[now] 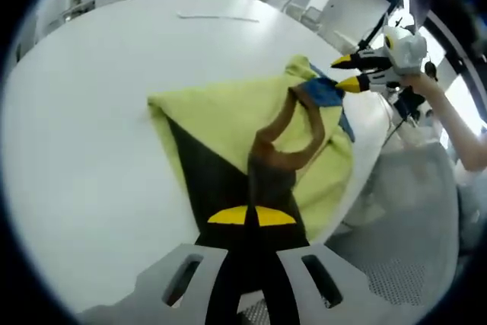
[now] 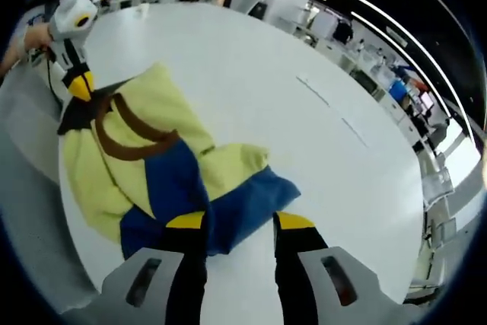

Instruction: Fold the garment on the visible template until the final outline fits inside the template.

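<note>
White round table (image 1: 91, 112) spreading under a bright open office of desks and pillars in the left gripper view. Lying on it toward the near right edge: garment (image 1: 228, 123), pale yellow with a black panel, brown loop trim and a blue patch. Stretching away from the left tongs (image 1: 251, 217) with its long axis running up and right, toward the right tongs (image 1: 351, 71). Appearing to pinch the black near end, left tongs nearly closed on the cloth, yellow tips close together. Reaching in at the far blue corner, right tongs held by a hand, tips close; grip hard to confirm from here. No template outline making itself out on the table.

Showing the same white table (image 2: 304, 112) in the right gripper view, with two thin marks farther out. Lying up and left of the right tongs (image 2: 240, 221): garment (image 2: 144, 157), blue end nearest, jaws apart and straddling the blue fold rather than clearly clamping it. Holding the far black end, left tongs (image 2: 80, 85). Reading no brand, label or writing anywhere.
</note>
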Demonstrator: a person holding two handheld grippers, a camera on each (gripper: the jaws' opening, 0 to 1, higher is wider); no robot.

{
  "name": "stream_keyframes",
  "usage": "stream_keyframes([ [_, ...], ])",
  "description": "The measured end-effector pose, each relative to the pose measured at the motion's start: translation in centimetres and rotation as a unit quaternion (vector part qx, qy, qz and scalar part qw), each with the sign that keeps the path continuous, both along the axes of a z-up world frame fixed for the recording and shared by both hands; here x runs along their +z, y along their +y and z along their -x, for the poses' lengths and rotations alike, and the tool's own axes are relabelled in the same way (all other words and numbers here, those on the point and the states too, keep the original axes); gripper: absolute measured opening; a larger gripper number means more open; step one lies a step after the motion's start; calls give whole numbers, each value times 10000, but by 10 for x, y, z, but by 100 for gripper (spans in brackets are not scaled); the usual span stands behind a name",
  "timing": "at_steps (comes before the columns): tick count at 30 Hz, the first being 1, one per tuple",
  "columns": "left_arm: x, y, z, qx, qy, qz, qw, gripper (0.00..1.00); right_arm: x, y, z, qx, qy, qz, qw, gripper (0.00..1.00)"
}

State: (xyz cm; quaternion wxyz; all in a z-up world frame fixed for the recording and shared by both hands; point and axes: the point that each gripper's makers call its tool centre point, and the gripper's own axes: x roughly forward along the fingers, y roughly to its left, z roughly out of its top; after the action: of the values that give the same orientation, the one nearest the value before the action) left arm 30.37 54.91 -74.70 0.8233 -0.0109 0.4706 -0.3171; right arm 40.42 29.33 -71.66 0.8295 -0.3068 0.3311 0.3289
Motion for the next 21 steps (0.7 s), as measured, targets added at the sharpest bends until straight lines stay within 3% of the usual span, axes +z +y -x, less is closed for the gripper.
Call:
stream_keyframes([
  [12,1,0,-1,-8,-23,-1,10000,0,17,20,6,211,-76,-153,9996,30],
  [21,2,0,-1,-5,-33,2,10000,0,0,48,11,483,40,-182,9987,29],
])
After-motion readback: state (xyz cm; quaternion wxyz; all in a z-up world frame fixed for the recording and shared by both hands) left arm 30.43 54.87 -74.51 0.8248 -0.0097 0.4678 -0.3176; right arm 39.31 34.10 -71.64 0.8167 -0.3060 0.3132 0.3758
